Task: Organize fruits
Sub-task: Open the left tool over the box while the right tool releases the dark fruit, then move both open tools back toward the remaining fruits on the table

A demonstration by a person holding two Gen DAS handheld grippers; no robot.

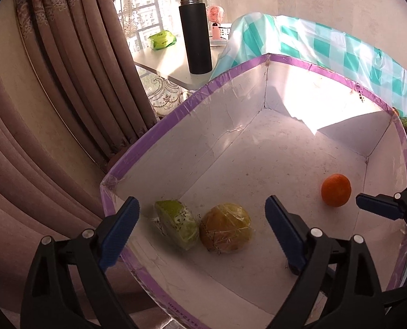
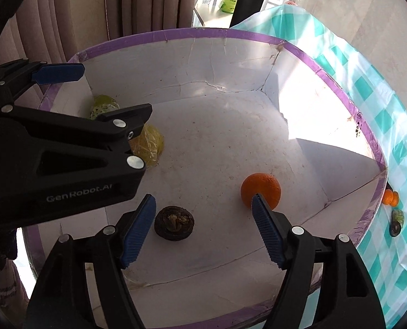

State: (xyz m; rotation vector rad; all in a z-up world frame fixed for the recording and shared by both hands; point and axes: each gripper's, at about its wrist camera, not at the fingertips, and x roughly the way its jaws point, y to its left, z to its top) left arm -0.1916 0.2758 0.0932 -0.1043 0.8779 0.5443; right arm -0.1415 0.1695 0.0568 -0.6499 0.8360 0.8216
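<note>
A white box with a purple taped rim (image 1: 176, 109) (image 2: 203, 31) holds the fruit. In the left wrist view a green wrapped fruit (image 1: 177, 223) and a yellow wrapped fruit (image 1: 226, 227) lie near its close corner, and an orange (image 1: 336, 190) sits to the right. My left gripper (image 1: 200, 219) is open and empty above the two wrapped fruits. In the right wrist view my right gripper (image 2: 203, 211) is open and empty over the box floor, with a dark round fruit (image 2: 174, 222) between its fingers and the orange (image 2: 261, 190) by the right fingertip. The left gripper (image 2: 93, 90) shows there too.
A checked teal cloth (image 2: 381, 115) covers the table right of the box, with a small orange (image 2: 389, 197) and a dark green fruit (image 2: 396, 222) on it. A black flask (image 1: 195, 35), green packet (image 1: 162, 39) and pink fan (image 1: 216, 20) stand on the far table. Curtains (image 1: 52, 96) hang at left.
</note>
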